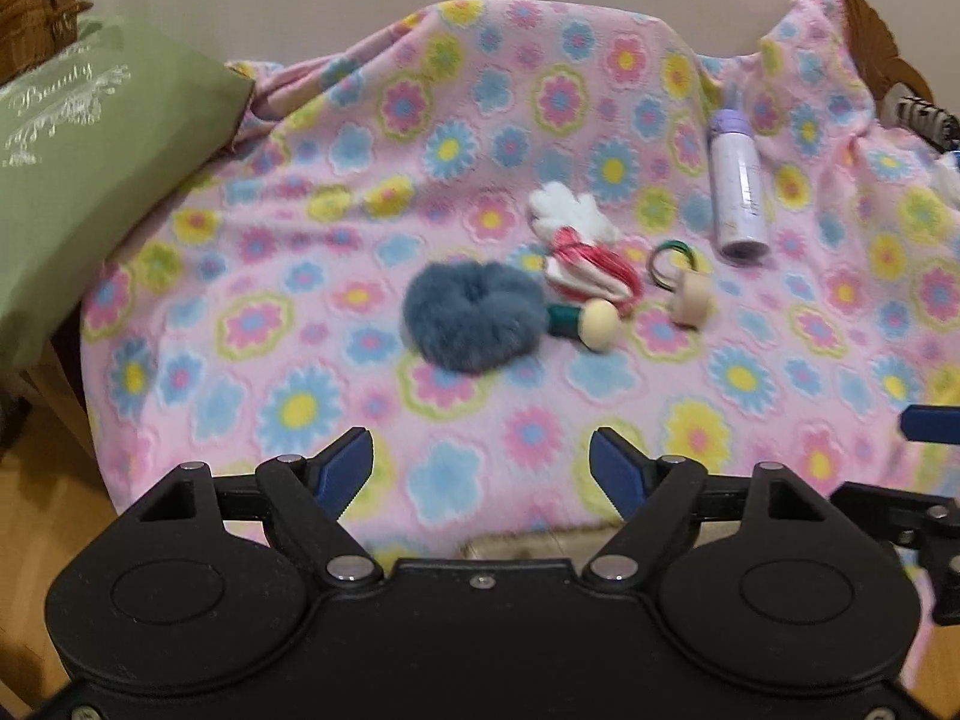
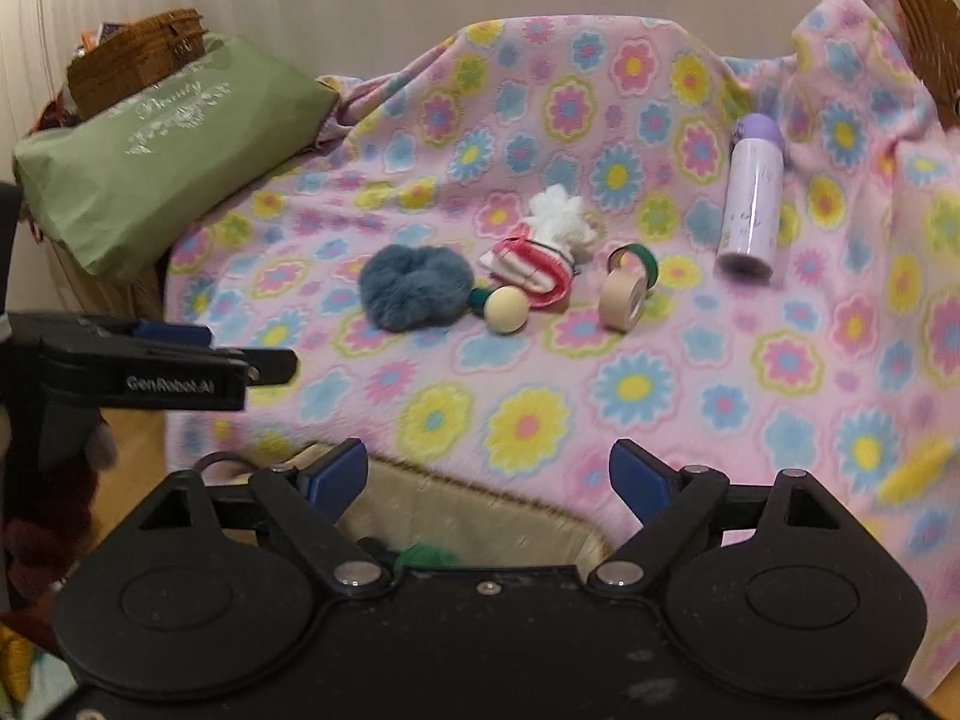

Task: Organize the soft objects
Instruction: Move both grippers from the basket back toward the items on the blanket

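The left hand-held gripper [image 1: 482,461] stood wide, its blue pads apart with nothing between them, held above the near edge of the flowered pink blanket [image 1: 312,276]. The right hand-held gripper [image 2: 488,474] was likewise spread wide and empty, over a beige fabric bin [image 2: 480,519] at the blanket's near edge; something green [image 2: 426,553] showed inside the bin, too hidden to name.

The fluffy blue scrunchie [image 1: 474,315] lay on the blanket ahead of the left hand-held gripper, well apart from its fingertips and roughly in line with the gap between them. In the right view the scrunchie [image 2: 417,291] lay ahead and a little to the left of that hand-held gripper. Just beside the scrunchie, touching it on its right, was a green-handled piece with a cream ball end [image 1: 591,324]. Behind that lay a red, white and pink knit bundle [image 1: 585,252]. Farther right stood a beige tape roll [image 2: 624,299] with a green ring [image 2: 639,258] behind it, and a lilac bottle [image 2: 753,201] lay well to the right. A green pillow [image 1: 90,180] leaned at the blanket's left edge before a wicker basket [image 2: 144,57].
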Motion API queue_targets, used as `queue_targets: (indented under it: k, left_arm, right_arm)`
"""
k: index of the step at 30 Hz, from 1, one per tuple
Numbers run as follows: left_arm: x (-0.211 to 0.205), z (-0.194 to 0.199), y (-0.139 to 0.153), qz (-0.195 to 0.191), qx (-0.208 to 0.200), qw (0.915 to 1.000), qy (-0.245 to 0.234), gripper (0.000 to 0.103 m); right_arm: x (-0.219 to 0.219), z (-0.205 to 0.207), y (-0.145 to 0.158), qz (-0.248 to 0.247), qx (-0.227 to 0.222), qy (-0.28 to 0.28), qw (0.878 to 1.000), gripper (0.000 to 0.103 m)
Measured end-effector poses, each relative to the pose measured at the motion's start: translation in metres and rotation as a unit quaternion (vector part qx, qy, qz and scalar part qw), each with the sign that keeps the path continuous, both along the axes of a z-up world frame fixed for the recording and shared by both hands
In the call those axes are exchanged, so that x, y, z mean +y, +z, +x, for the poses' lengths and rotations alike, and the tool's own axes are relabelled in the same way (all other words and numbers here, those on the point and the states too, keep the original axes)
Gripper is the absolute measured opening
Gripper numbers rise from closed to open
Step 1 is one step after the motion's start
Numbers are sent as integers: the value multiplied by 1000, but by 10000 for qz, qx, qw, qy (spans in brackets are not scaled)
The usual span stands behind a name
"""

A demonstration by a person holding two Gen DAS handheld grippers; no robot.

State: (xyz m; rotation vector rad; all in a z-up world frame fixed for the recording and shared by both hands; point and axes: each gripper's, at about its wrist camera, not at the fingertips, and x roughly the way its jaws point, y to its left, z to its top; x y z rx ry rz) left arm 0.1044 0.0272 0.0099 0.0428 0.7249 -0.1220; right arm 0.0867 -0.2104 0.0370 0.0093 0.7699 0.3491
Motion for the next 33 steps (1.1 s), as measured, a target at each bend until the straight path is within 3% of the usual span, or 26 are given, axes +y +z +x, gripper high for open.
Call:
queue_targets:
  k: [9,17,33]
  left_arm:
    - [3,60,-15,-89,48,9998,170,75]
    - [-11,94,-37,320,-33,9995,21,78]
    - [-13,148,-70,342,235,9991,60,81]
  right_arm:
    - [-3,63,-17,-302,-48,-398,9987,88]
    - [-3,95,-29,-526,-189,-462,9974,87]
    - [-4,143,-62,-253,79,-666,9974,87]
